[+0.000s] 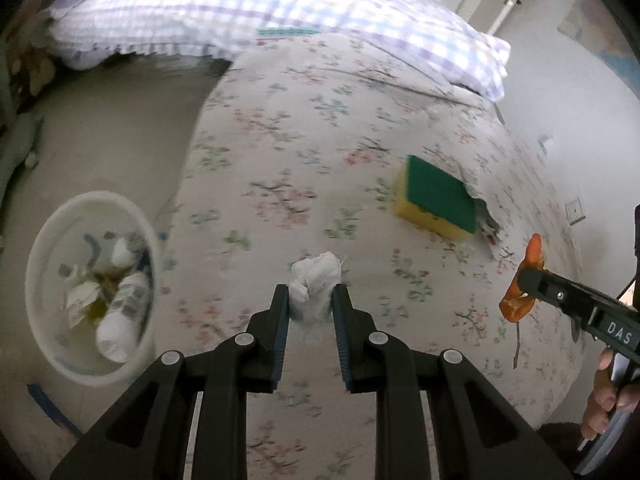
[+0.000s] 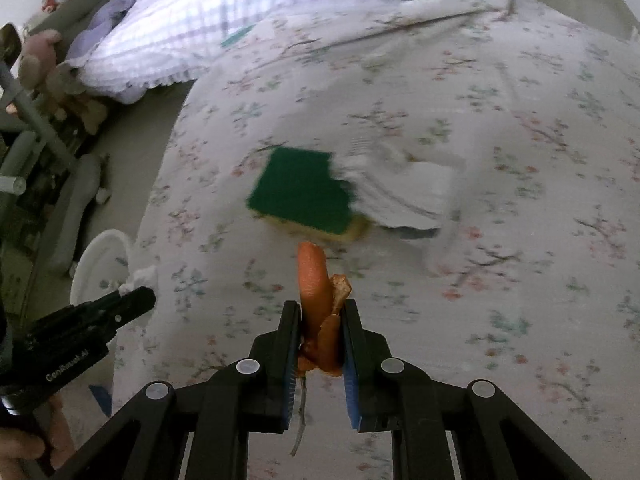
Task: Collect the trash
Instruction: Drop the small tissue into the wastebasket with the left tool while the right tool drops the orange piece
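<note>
My left gripper (image 1: 310,294) is shut on a crumpled white tissue (image 1: 316,276) and holds it above the floral bedspread (image 1: 304,152). My right gripper (image 2: 320,306) is shut on an orange peel (image 2: 318,280) above the bed; the peel also shows in the left wrist view (image 1: 524,280), with the right gripper (image 1: 528,278) to the right. The left gripper appears in the right wrist view (image 2: 140,294) at the lower left with the tissue (image 2: 142,276) at its tip. A white trash bin (image 1: 92,292) with bottles and paper inside stands on the floor left of the bed.
A green-and-yellow sponge (image 1: 438,198) lies on the bed, partly on a folded cloth (image 2: 404,196). A checked pillow (image 1: 280,12) lies at the head of the bed. A plush toy and grey frame (image 2: 48,92) stand on the floor at left.
</note>
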Demonstrator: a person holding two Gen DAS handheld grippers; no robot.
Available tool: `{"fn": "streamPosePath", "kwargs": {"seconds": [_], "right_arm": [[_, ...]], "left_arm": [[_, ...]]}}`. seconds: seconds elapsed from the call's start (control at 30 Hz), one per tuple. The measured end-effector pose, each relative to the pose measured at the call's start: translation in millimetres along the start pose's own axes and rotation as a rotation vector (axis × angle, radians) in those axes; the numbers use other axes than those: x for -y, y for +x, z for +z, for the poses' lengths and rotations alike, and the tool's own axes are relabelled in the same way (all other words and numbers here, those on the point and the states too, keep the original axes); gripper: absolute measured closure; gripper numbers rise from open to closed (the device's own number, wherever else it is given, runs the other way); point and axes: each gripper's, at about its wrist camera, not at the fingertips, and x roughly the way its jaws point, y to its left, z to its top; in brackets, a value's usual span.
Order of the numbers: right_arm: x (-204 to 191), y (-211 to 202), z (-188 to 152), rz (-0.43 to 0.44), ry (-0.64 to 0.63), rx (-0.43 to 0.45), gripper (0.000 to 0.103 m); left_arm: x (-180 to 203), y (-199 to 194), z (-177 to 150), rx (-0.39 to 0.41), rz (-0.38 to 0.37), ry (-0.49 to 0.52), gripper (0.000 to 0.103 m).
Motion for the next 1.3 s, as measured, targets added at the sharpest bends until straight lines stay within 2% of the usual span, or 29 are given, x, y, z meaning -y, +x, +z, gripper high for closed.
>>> {"fn": "streamPosePath", "kwargs": {"seconds": [0.33,0.7,1.0,1.1,1.17,1.23,1.3], "right_arm": [[-56.2,30.6,-0.6,0.032,-0.086,-0.021,0.086],[-117.5,62.9,-3.7,0.022,-0.198,-0.042,0.086],[-161.3,85.4,-2.4,0.066,-0.201,-0.058,0.086],[-179.3,92.5,-2.6,0.085,-0.211,-0.059,0.086],[-190.6,97.1,-2.1,0.095,-0.220,-0.058,0.086],[-198.2,100.9,-1.4,0.103,-0.227,-0.055,0.086],[-204.0,105.3,-0.2,0.109,-0.229,-0.053,0.086]], "left_arm": [[-62.0,-20.1,-5.6,0.033,0.017,-0.080,0.080],[-138.1,-33.5,-19.2,0.049,0.051,-0.156,0.080],[-181.4,-45.8,-25.0,0.090,0.073,-0.198,0.079],[-187.9,-47.8,-25.2,0.082,0.140,-0.202,0.068],[-192.9,-49.8,-27.9,0.078,0.185,-0.220,0.037],[-198.4,-55.6,-31.9,0.101,0.228,-0.233,0.022],[-201.3,-61.9,-35.6,0.134,0.258,-0.223,0.017]]}}
